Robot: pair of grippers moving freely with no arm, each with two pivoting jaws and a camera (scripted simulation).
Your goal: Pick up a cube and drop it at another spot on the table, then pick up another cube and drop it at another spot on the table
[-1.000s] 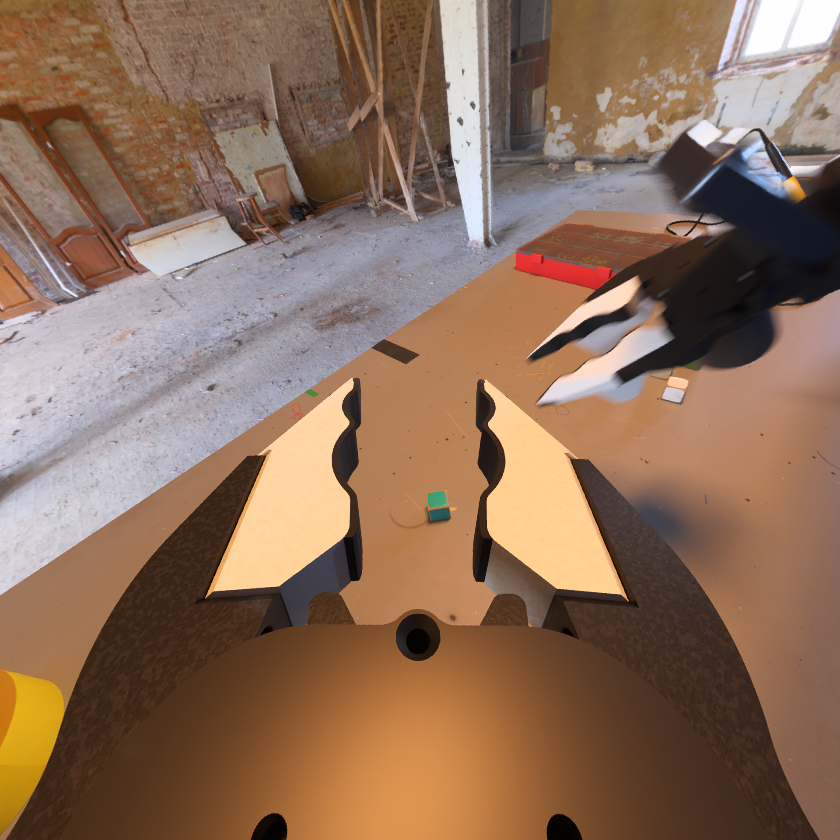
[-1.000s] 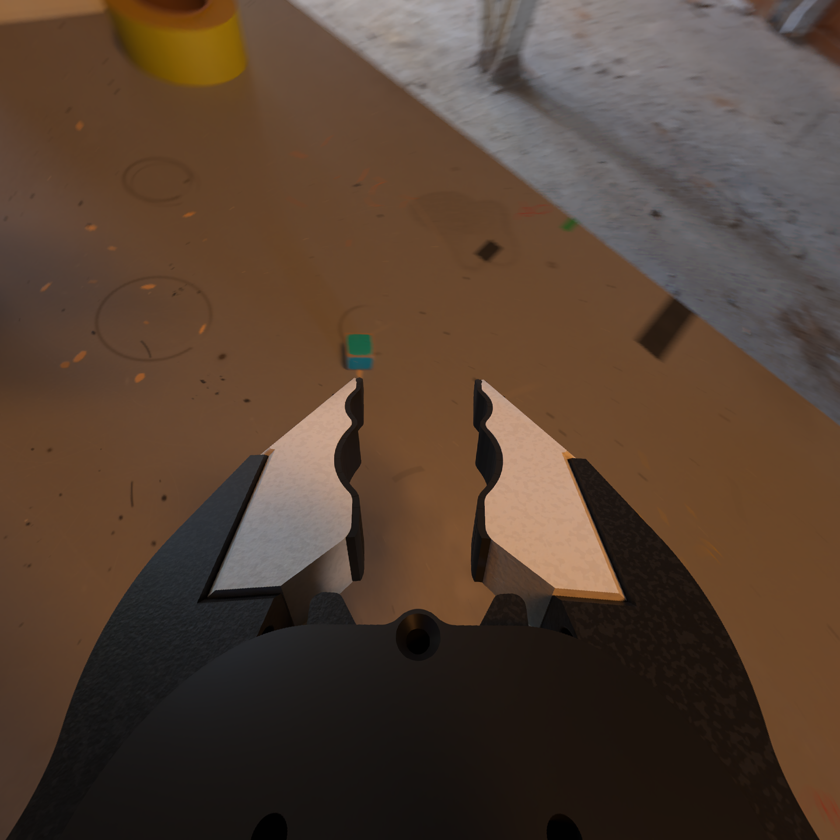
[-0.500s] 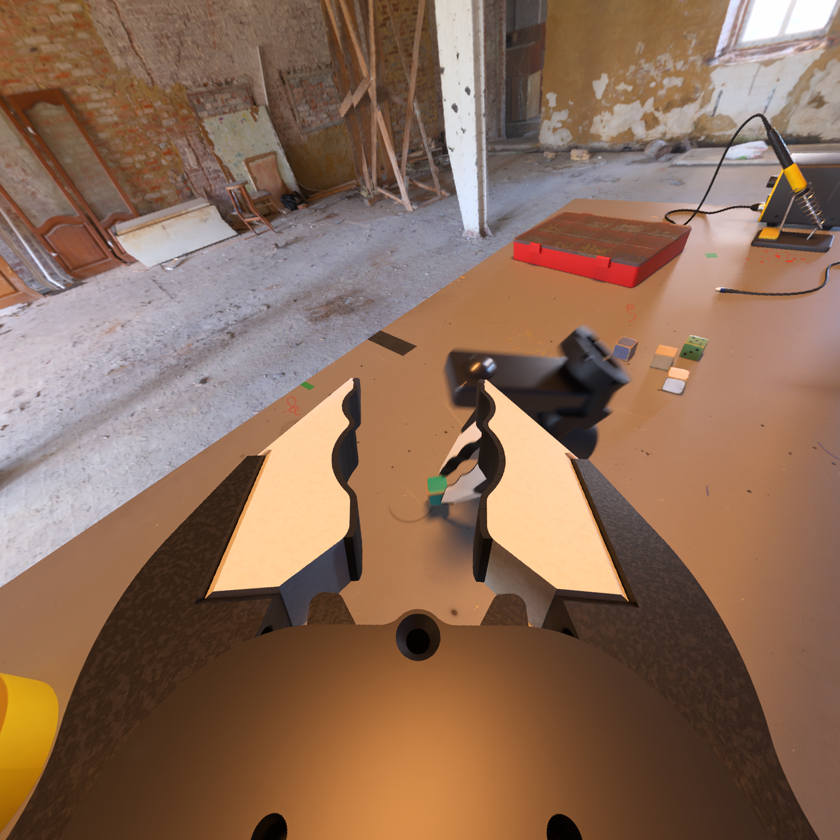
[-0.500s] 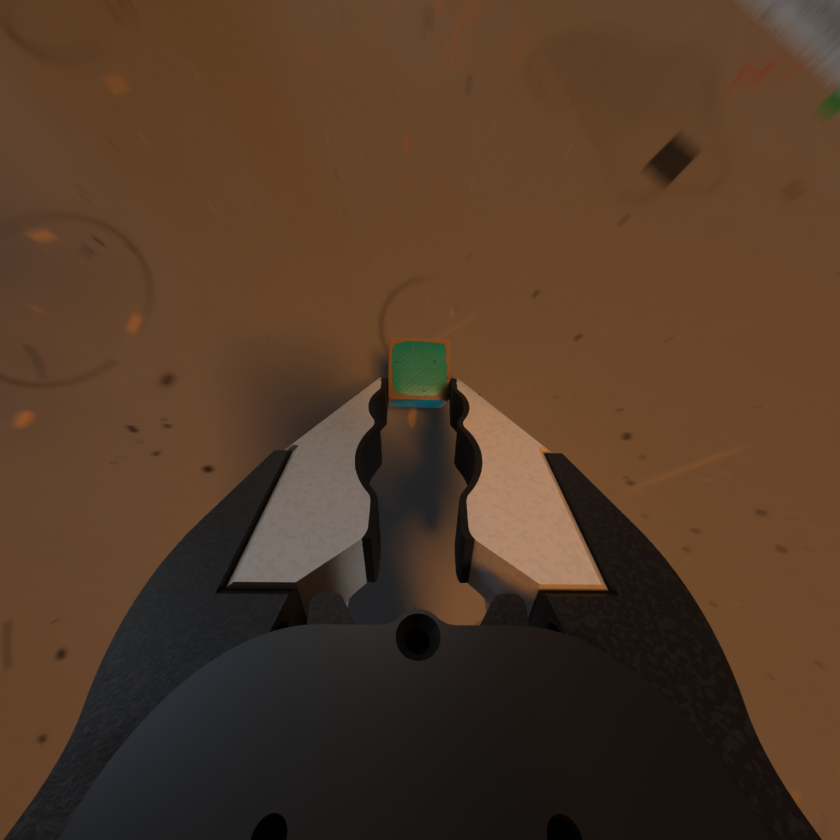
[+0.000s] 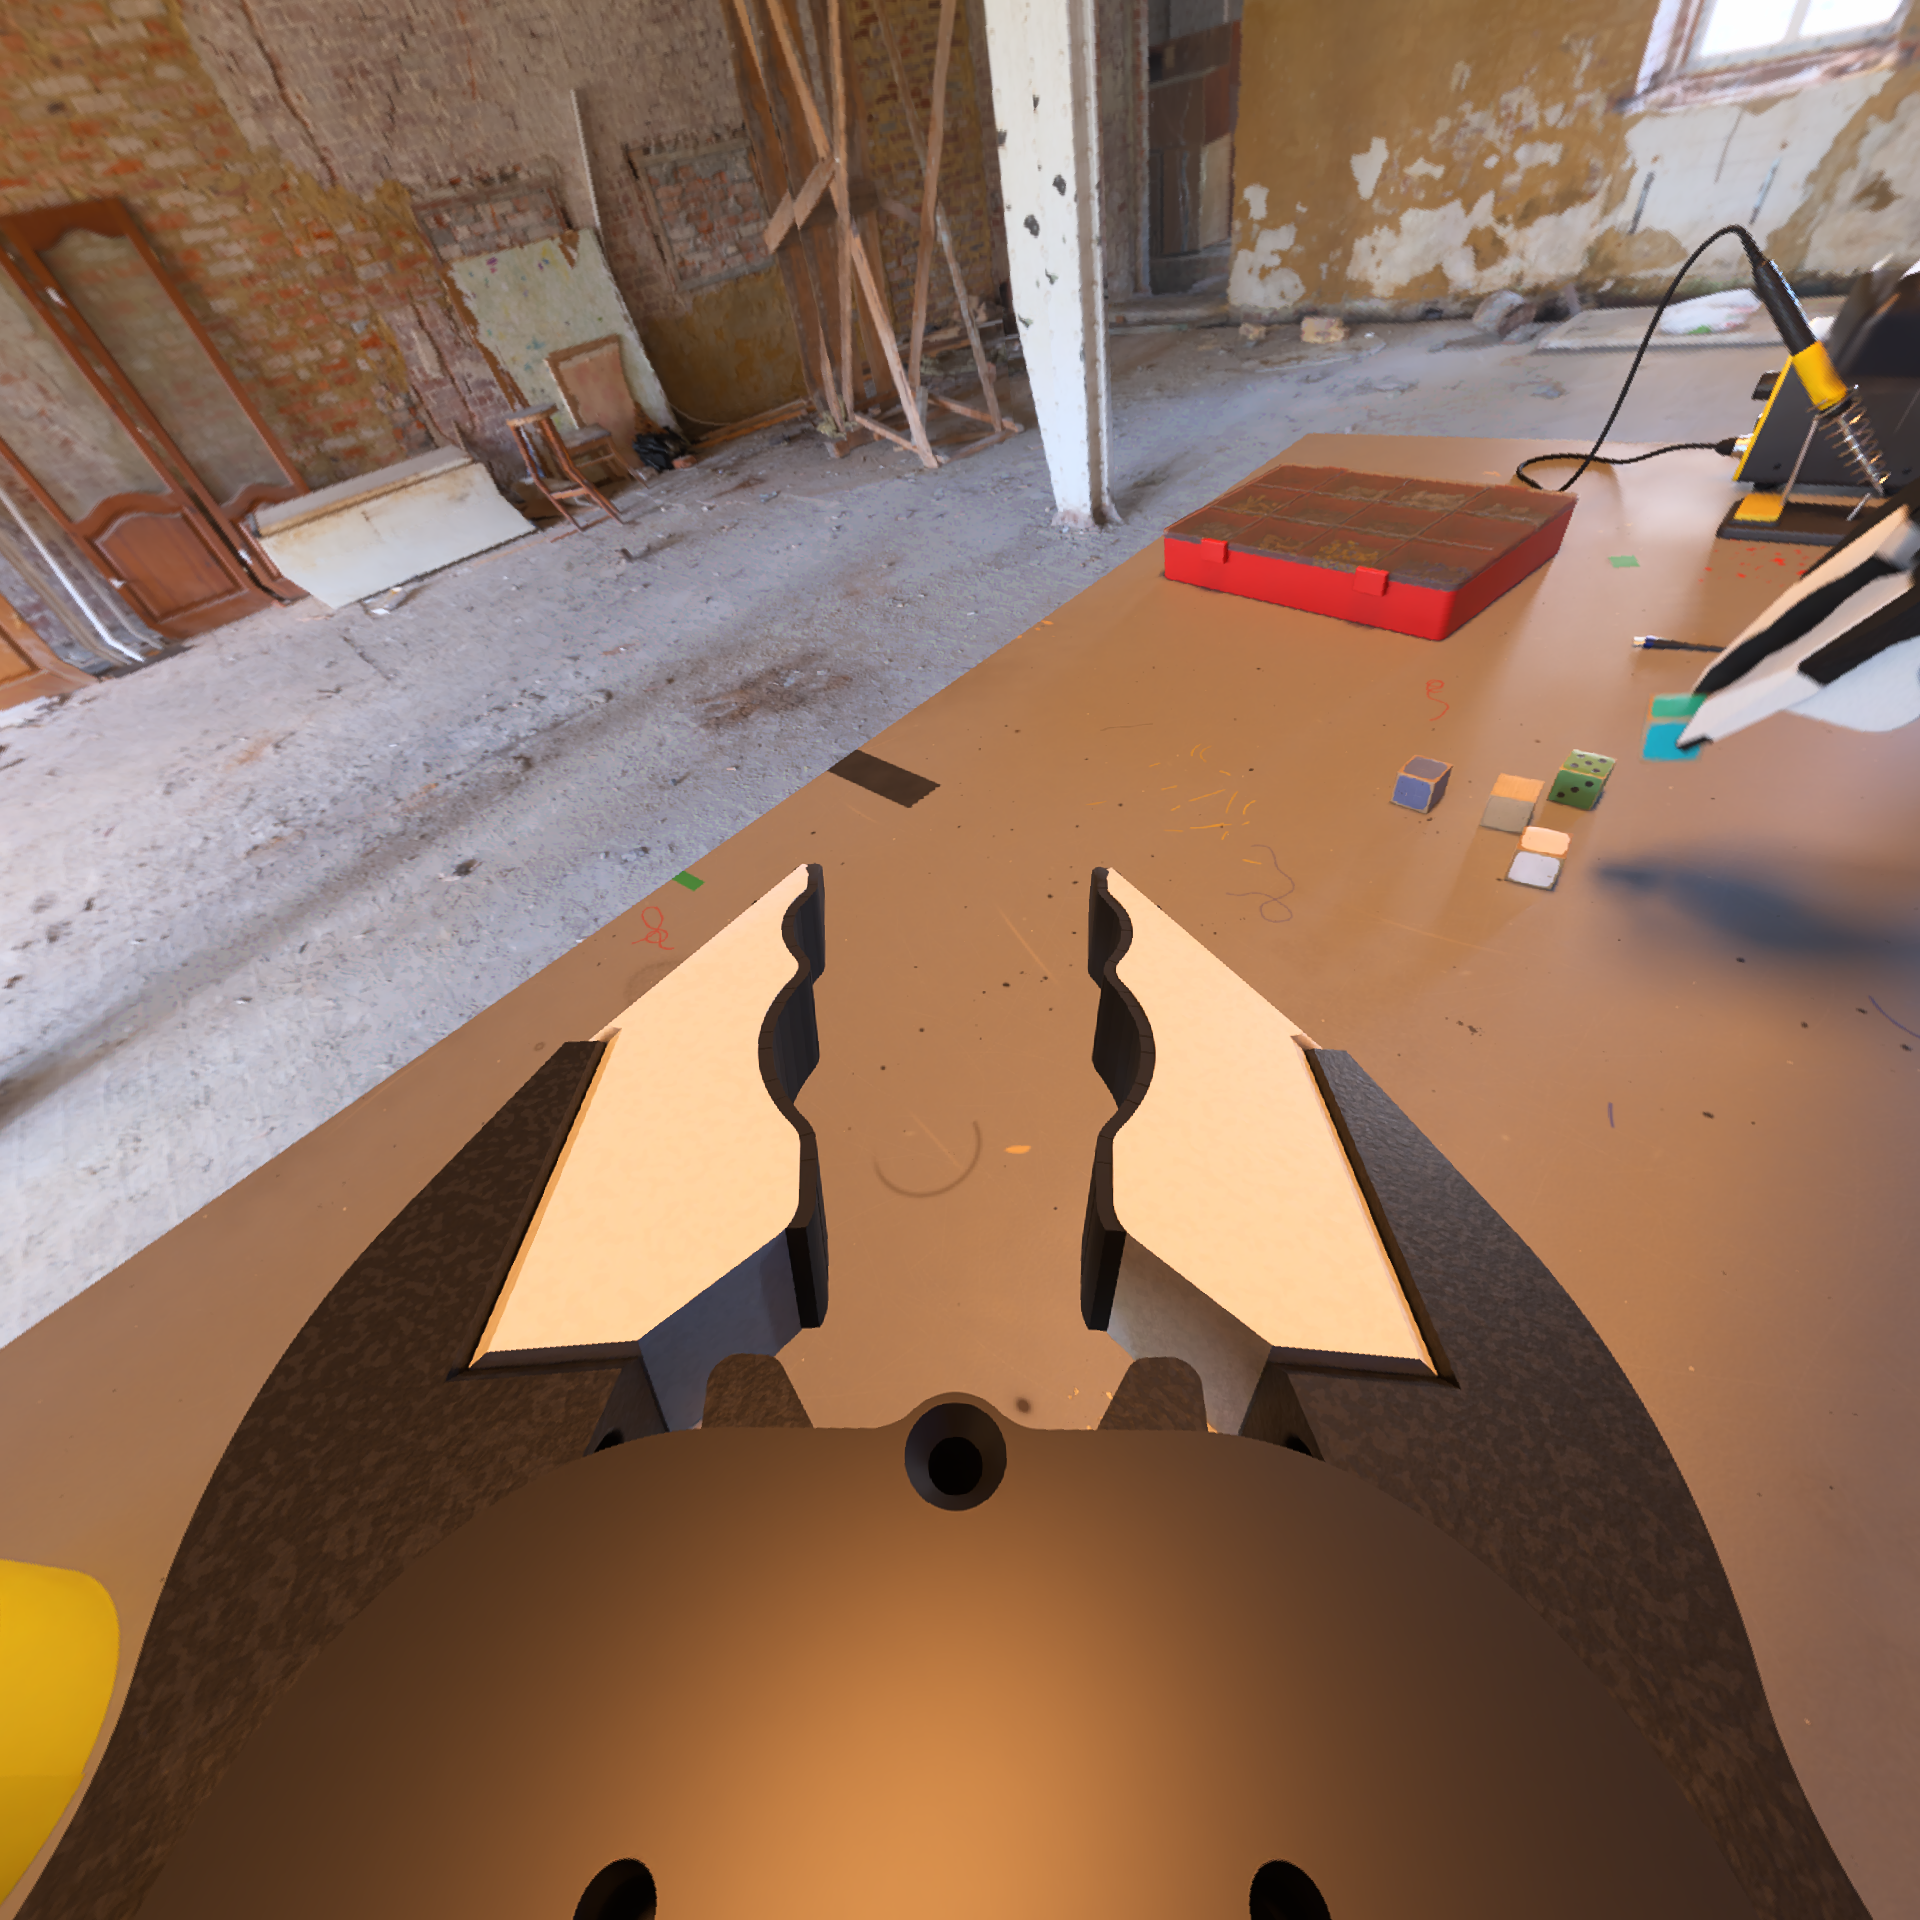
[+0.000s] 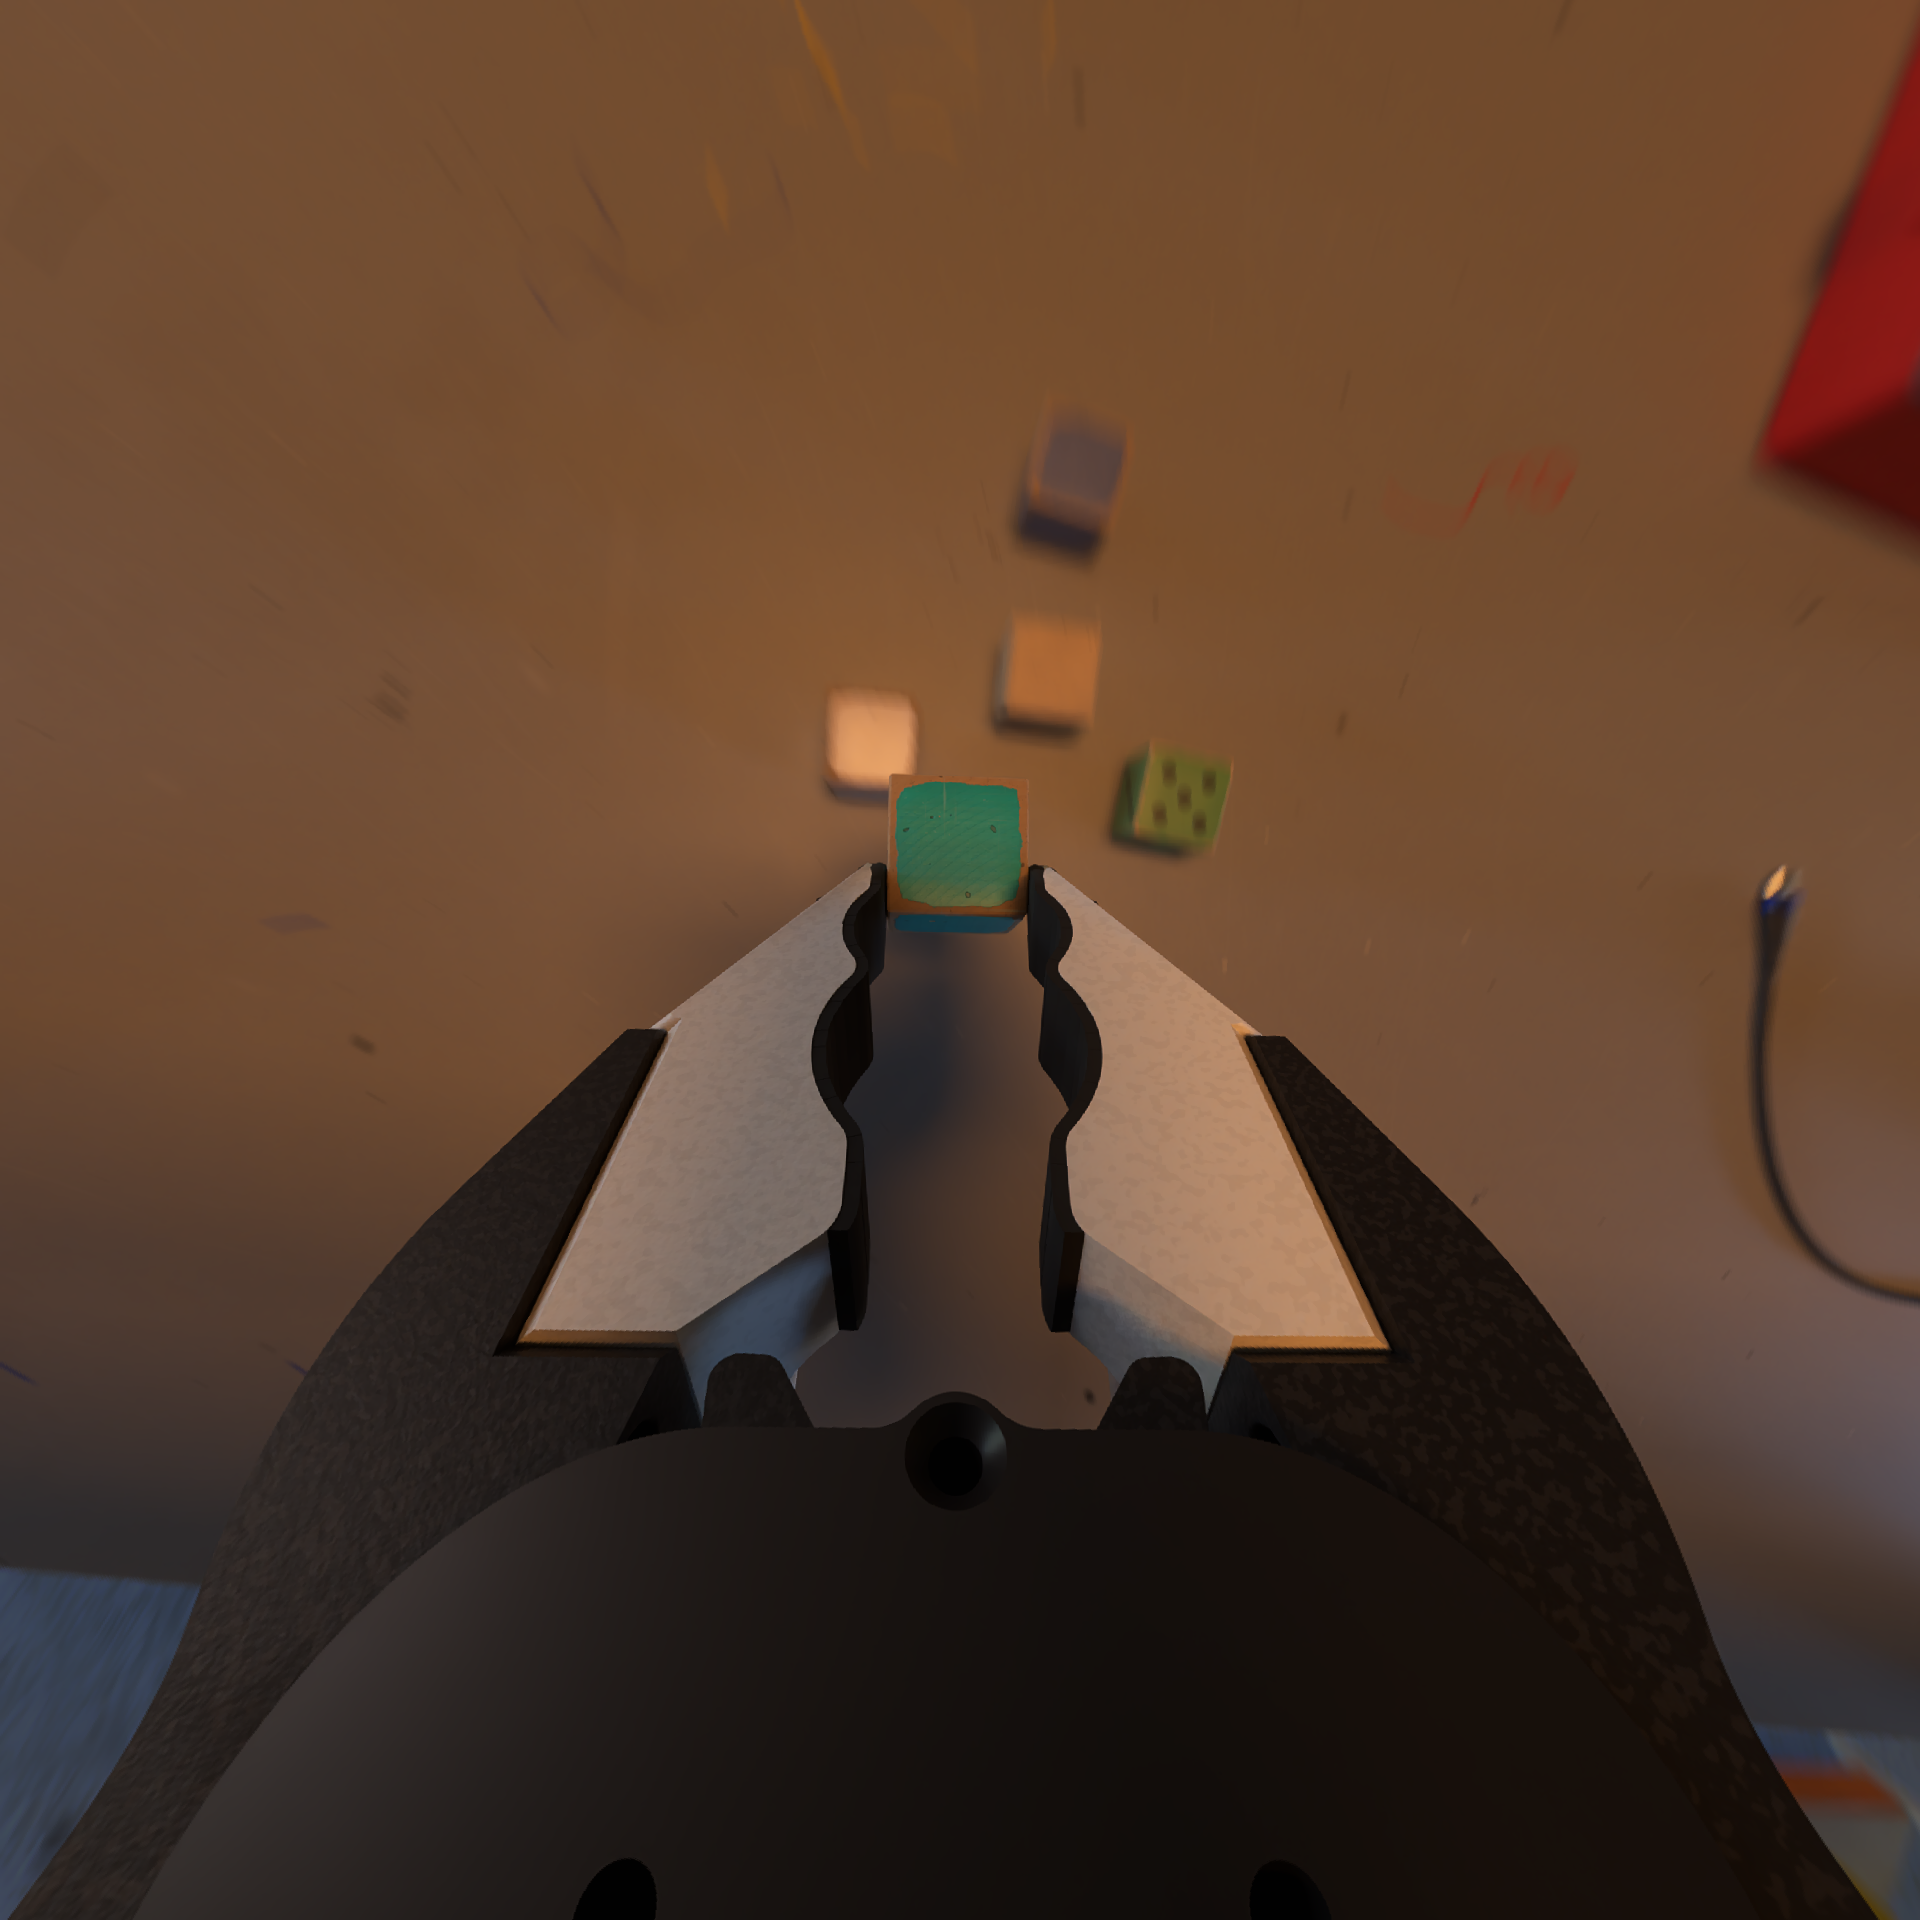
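While your right gripper carries stock, log it as closed at the fingertips on the teal cube, which is pinched between the two tips and held above the table. Below it, at 11 o'clock of the held cube, a pale cube; at 1 o'clock, a tan cube; at 3 o'clock, a green die; farther out at 12 o'clock, a blue-grey cube. At 2 o'clock of the view, a red case; at 3 o'clock, a dark cable. Your left gripper is spread wide with nothing in it, over bare tabletop; a soldering station sits at its 2 o'clock.
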